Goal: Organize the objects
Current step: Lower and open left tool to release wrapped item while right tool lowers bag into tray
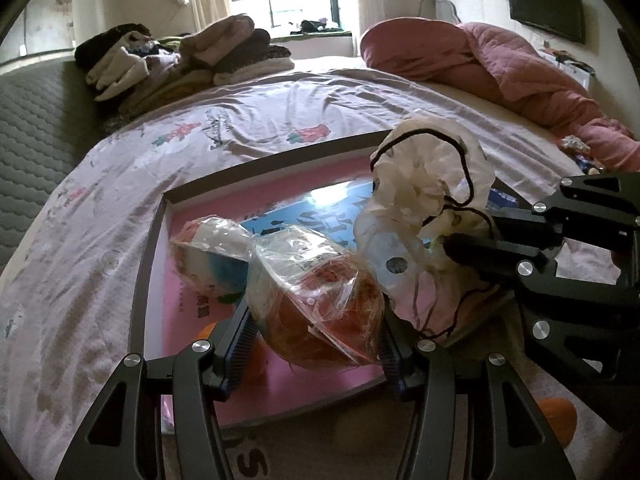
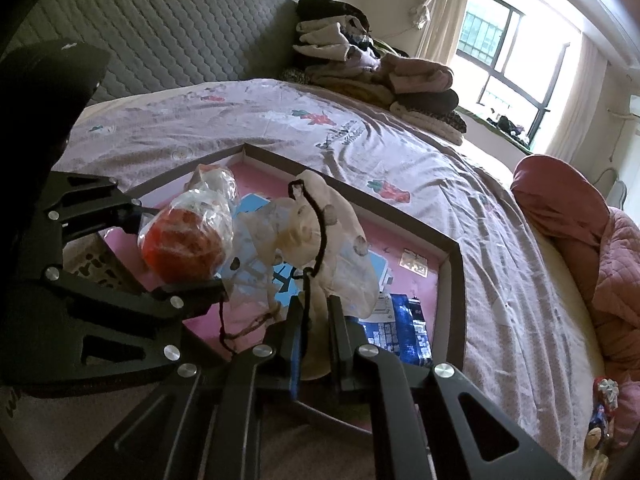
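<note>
Left gripper (image 1: 316,344) has its jaws narrowed onto a clear plastic bag (image 1: 316,288) with orange-red contents; the bag sits between the fingers and is lifted over the near edge of a shallow pink tray (image 1: 176,216) with a dark rim. Second clear bag (image 1: 216,256), with white and blue contents, touches the first on its far-left side, toward the tray's far-left corner; cannot tell whether it rests on the tray floor. Right gripper (image 2: 316,320) is closed narrow on a whitish drawstring pouch (image 2: 336,232) with a black cord (image 2: 316,216); the pouch hangs over the tray's right half, touching the orange-red bag. Tray lies on a bed with a mauve printed sheet (image 1: 256,120). Folded clothes pile (image 1: 180,60) at the bed's far-left corner, against the grey quilted headboard (image 2: 160,32). Pink quilt (image 1: 520,68) bunched along the far-right edge.
</note>
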`<state>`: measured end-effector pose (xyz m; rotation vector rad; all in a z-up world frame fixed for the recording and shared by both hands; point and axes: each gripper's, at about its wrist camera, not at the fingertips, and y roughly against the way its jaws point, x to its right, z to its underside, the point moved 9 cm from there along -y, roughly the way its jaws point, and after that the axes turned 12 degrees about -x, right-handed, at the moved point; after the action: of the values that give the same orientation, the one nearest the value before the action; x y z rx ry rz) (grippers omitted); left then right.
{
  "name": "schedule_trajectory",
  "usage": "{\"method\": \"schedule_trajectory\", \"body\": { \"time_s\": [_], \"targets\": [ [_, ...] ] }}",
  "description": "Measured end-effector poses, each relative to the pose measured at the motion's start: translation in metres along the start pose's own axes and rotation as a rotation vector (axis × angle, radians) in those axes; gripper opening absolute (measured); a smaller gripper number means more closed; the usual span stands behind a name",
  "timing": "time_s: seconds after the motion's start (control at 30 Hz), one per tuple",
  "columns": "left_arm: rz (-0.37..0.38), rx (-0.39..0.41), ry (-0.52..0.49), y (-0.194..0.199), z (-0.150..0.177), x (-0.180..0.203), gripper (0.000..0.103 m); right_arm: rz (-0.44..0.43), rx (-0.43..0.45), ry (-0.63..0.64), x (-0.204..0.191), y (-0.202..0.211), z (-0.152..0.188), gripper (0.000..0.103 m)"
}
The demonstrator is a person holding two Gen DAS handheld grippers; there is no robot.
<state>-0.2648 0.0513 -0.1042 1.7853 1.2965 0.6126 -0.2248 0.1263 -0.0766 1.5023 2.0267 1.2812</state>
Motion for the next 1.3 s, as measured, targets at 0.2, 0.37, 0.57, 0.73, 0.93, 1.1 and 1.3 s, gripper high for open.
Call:
{"method": "schedule_trajectory", "body": {
  "time_s": [0.2, 0.37, 0.57, 0.73, 0.93, 1.1, 1.3],
  "targets": [
    [-0.002, 0.003, 0.000, 0.000, 0.000, -0.001, 0.058, -0.003, -0.004, -0.001, -0.001, 0.000, 0.001, 0.011],
    [0.031, -0.002, 0.024, -0.001, -0.001, -0.005, 0.058, -0.015, -0.003, -0.010, 0.000, 0.001, 0.000, 0.011],
    [0.013, -0.010, 0.024, 0.000, -0.002, -0.008, 0.058, -0.023, -0.006, -0.012, 0.000, 0.003, 0.001, 0.011],
    [-0.065, -0.009, -0.004, 0.003, 0.002, -0.009, 0.058, -0.026, -0.010, -0.007, -0.003, 0.003, 0.001, 0.011],
    [-0.072, 0.001, -0.014, 0.005, 0.005, -0.009, 0.058, -0.028, -0.020, 0.000, -0.005, 0.003, 0.002, 0.011],
    [-0.082, 0.011, -0.015, 0.008, 0.008, -0.008, 0.060, -0.024, -0.030, -0.001, -0.005, 0.004, 0.003, 0.013],
    [-0.022, 0.013, 0.009, 0.012, 0.009, -0.010, 0.065, -0.022, -0.031, -0.010, -0.004, 0.008, 0.003, 0.015]
  ]
}}
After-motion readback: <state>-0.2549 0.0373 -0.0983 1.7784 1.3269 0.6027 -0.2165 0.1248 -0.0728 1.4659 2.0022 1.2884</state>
